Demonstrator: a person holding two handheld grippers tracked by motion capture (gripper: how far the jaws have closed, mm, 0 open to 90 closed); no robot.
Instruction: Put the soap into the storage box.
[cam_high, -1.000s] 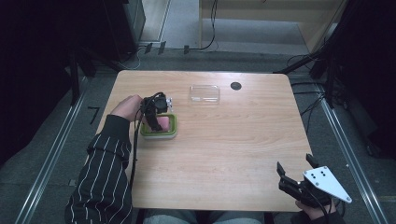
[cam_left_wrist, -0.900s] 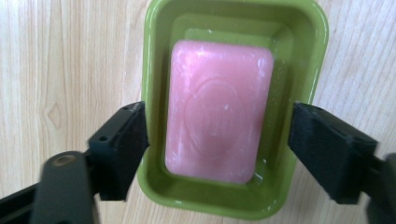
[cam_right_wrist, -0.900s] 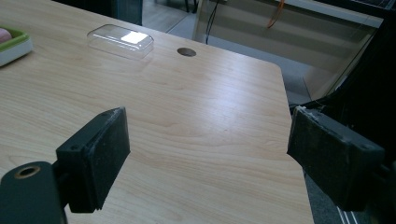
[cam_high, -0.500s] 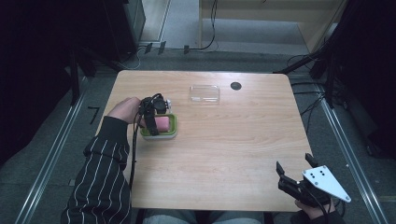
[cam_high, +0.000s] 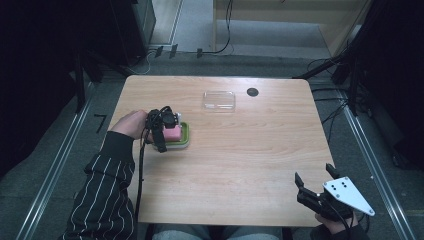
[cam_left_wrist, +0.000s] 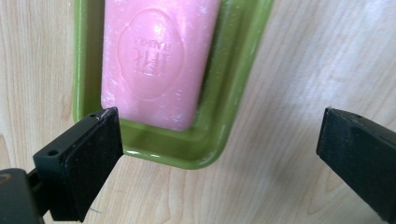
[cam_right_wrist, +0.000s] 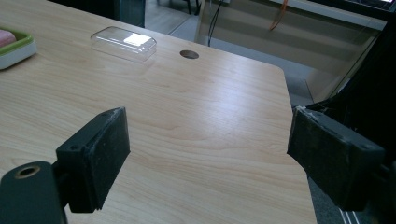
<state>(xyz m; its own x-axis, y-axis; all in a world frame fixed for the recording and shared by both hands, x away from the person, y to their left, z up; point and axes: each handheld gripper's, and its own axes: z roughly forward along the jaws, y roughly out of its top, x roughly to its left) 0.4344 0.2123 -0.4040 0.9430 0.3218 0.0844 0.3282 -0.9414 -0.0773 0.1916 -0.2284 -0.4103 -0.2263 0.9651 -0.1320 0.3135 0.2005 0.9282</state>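
Pink soap bar (cam_left_wrist: 156, 60): embossed lettering, upside down, not legible.

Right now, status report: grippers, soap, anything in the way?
Left gripper open over green dish. Pink soap lying in dish, ungripped. Right gripper open, idle. Clear lid apart.

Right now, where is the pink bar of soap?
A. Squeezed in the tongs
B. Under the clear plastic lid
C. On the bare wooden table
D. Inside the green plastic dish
D: the pink bar of soap lies inside the green plastic dish, with the left tongs open just above it and the clear plastic lid lying apart, farther back on the table.
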